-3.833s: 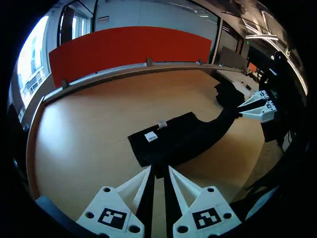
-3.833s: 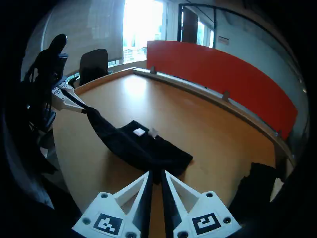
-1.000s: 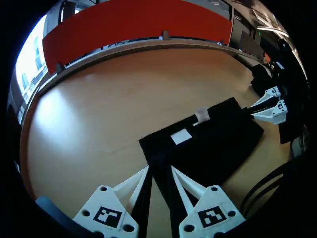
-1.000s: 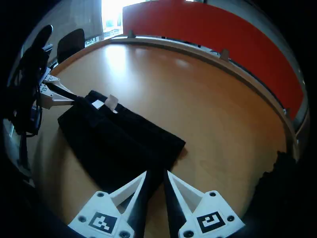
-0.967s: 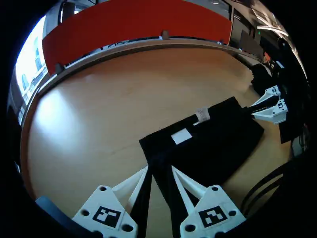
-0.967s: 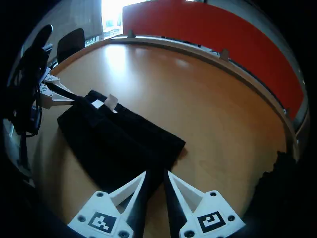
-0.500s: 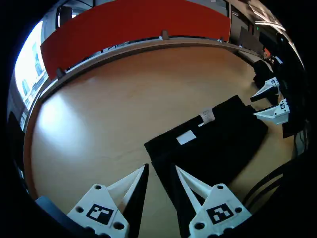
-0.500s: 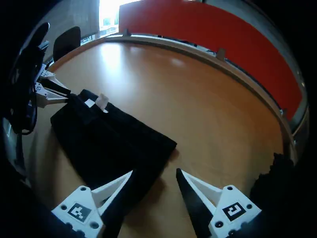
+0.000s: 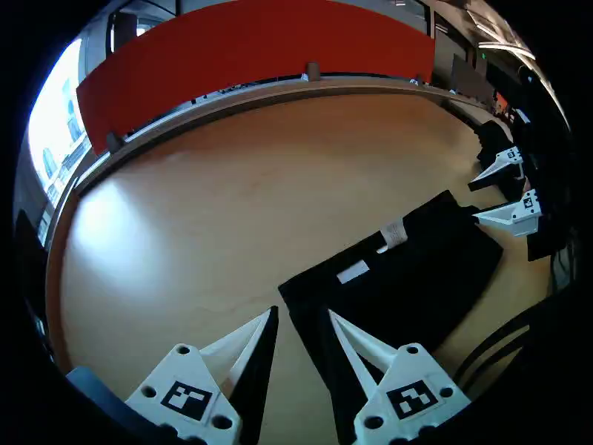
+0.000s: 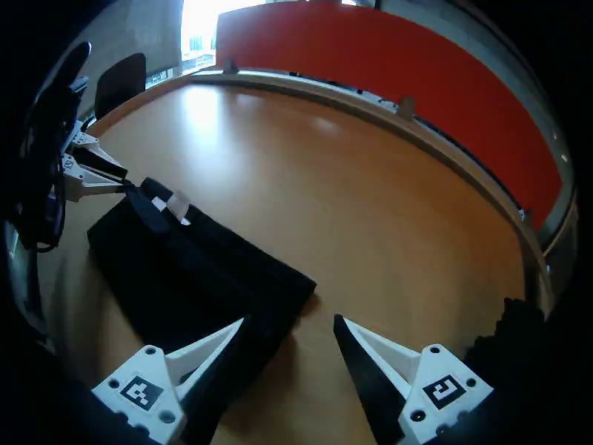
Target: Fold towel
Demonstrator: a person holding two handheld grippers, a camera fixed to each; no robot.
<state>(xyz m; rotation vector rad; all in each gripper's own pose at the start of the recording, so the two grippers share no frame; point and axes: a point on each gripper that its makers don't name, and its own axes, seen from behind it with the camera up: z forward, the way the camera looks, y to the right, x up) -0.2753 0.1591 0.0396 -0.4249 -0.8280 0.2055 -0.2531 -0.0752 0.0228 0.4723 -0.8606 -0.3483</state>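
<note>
Towel lies folded on table near red screen; left gripper, right gripper jaws spread

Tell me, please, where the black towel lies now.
In the left gripper view the black towel lies folded flat on the wooden table, right of centre, between the left gripper at its near corner and the right gripper at its far end.

Office, open-plan look. Broad curved wooden desk. Red divider screen stands along desk's far edge on small brackets. Black office chair at desk's far left corner in right gripper view. Large windows behind, bright daylight. Strip ceiling light overhead.
</note>
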